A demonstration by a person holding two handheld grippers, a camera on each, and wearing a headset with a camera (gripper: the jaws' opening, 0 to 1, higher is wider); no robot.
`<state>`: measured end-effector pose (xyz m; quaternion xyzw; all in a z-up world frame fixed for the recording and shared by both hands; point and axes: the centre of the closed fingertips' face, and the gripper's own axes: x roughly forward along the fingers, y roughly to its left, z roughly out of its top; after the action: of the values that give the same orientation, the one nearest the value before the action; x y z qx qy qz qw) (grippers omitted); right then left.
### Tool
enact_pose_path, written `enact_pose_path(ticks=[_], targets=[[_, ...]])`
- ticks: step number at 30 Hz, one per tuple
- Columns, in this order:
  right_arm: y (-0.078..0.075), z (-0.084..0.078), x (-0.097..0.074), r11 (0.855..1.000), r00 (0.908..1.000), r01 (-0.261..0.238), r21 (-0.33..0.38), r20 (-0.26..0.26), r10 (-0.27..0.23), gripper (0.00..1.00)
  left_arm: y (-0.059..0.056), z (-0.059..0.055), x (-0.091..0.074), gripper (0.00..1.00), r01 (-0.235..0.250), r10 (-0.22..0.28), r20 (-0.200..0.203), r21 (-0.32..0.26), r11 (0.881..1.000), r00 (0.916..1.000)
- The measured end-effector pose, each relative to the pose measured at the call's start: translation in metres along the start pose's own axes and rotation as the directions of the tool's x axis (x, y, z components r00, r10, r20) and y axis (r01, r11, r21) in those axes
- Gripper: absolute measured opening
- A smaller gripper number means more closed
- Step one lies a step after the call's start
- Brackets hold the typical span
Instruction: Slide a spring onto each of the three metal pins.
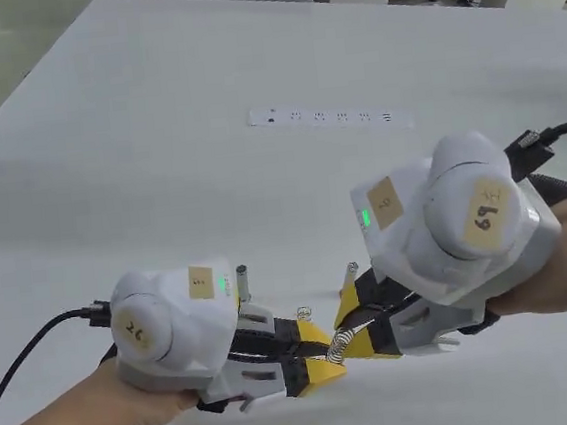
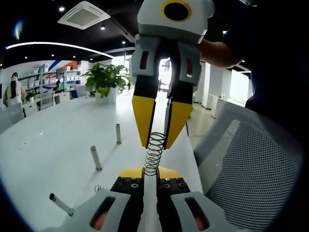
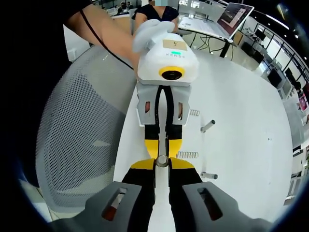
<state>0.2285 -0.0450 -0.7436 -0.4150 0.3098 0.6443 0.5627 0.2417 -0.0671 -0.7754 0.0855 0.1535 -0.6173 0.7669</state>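
One steel spring [image 1: 341, 344] hangs between my two grippers just above the white table [image 1: 158, 164]. My left gripper [image 1: 321, 366] is shut on its near end [image 2: 153, 154]. My right gripper [image 1: 351, 329] faces it, and its yellow fingertips [image 2: 144, 121] are closed around the other end. From the right gripper [image 3: 161, 164] I see the spring end-on [image 3: 161, 160], with the left gripper [image 3: 163, 150] opposite. Three metal pins stand bare on the table [image 2: 118, 133] [image 2: 96, 158] [image 2: 60, 204]. Two pins [image 1: 242, 277] [image 1: 352, 272] show beside the grippers.
Two loose springs [image 3: 187, 155] [image 3: 194, 112] lie on the table near the pins. A power strip [image 1: 333, 117] is set into the table farther back. A mesh chair [image 3: 82, 125] stands at the table's near edge. A laptop [image 3: 231, 14] sits on another desk.
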Motion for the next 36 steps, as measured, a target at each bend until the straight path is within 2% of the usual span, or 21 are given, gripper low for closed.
enact_pose_path(ticks=[14, 18, 24, 28, 36], targets=[[-0.001, 0.001, -0.002, 1.0, 1.0, -0.002, 0.019, -0.002, 0.002, 0.06, 0.001, 0.001, 0.0, 0.03, 0.0, 0.0, 0.011, -0.016, 1.0, 0.9999], [-0.003, 0.002, -0.002, 1.0, 1.0, 0.005, 0.017, 0.002, -0.005, 0.06, 0.0, 0.0, 0.001, 0.11, 0.0, 0.0, 0.008, -0.016, 1.0, 1.0], [-0.005, 0.002, -0.003, 1.0, 1.0, 0.009, 0.018, -0.001, -0.009, 0.06, 0.001, -0.003, -0.004, 0.17, -0.015, 0.015, -0.012, -0.016, 1.0, 0.9998], [-0.004, 0.0, -0.001, 1.0, 1.0, 0.007, 0.02, -0.005, -0.007, 0.06, 0.006, 0.001, -0.008, 0.21, -0.039, 0.039, 0.006, -0.013, 0.999, 0.9992], [-0.003, -0.003, 0.001, 1.0, 0.9997, 0.002, 0.022, -0.026, -0.002, 0.06, 0.008, 0.001, -0.012, 0.3, -0.056, 0.056, 0.005, -0.008, 0.998, 0.9984]])
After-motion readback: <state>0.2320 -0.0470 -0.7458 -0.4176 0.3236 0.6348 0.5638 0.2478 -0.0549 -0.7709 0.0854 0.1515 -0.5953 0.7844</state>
